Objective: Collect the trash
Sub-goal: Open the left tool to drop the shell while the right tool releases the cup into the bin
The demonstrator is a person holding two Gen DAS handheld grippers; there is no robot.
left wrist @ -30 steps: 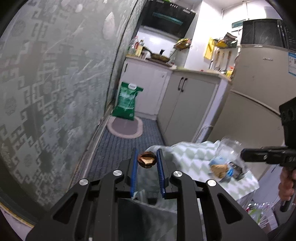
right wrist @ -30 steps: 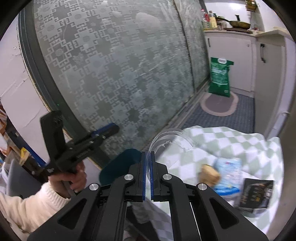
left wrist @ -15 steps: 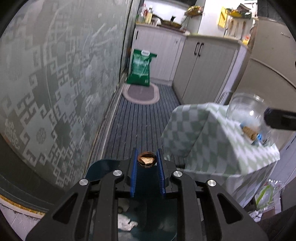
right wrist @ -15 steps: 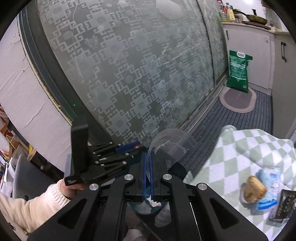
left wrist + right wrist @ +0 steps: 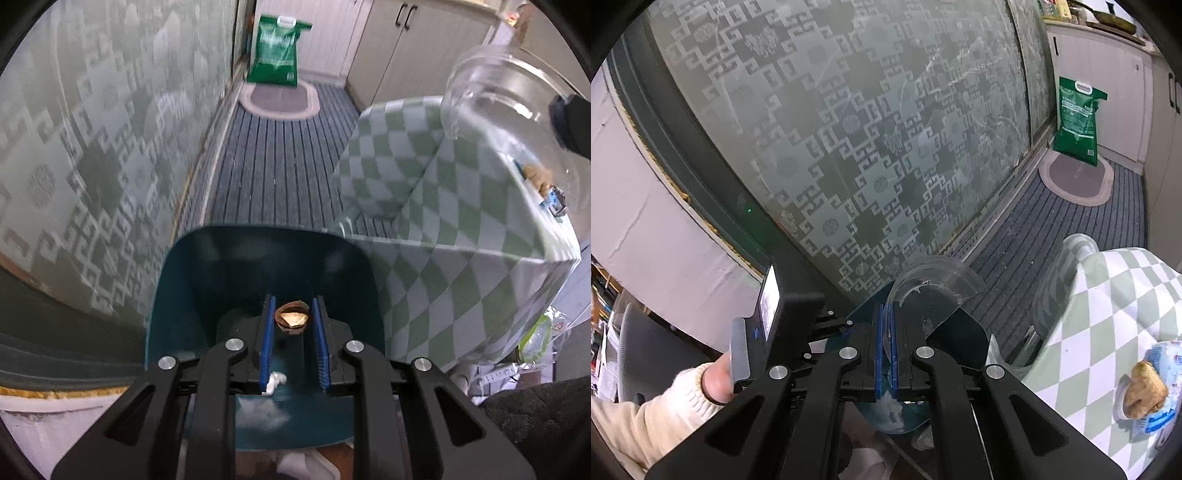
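Hanging right over the teal bin (image 5: 207, 280), the left gripper (image 5: 293, 314) points down into its open mouth. Its two blue pads are clenched on a brown walnut shell (image 5: 291, 319), which sits between the tips, above the bin's dark inside. White crumpled paper (image 5: 264, 408) lies at the bottom of the bin, under the pads.

The bin's rim is wide all around the shell, so there is free room on each side. The table with the green checked cloth (image 5: 436, 206) stands just beside the bin on one side, and its hanging cloth edge almost touches the rim. On the other side of the bin is the patterned glass door (image 5: 85, 147), close too.

The right gripper (image 5: 886, 321) is above the bin as well, next to the other gripper. Its jaws are squeezed tight on the thin edge of a clear plastic lid (image 5: 934, 284), which sticks up past the tips. A hand in a cream sleeve (image 5: 646, 410) holds the left tool beside it.

On the table, farther from the bin, lie a brown food scrap (image 5: 1145, 387) and a blue wrapper (image 5: 1161, 417).

Past the bin, a striped floor runner (image 5: 280, 162) leads through an open gap to a round mat (image 5: 280, 99) and a green bag (image 5: 279, 50) by the cupboards.
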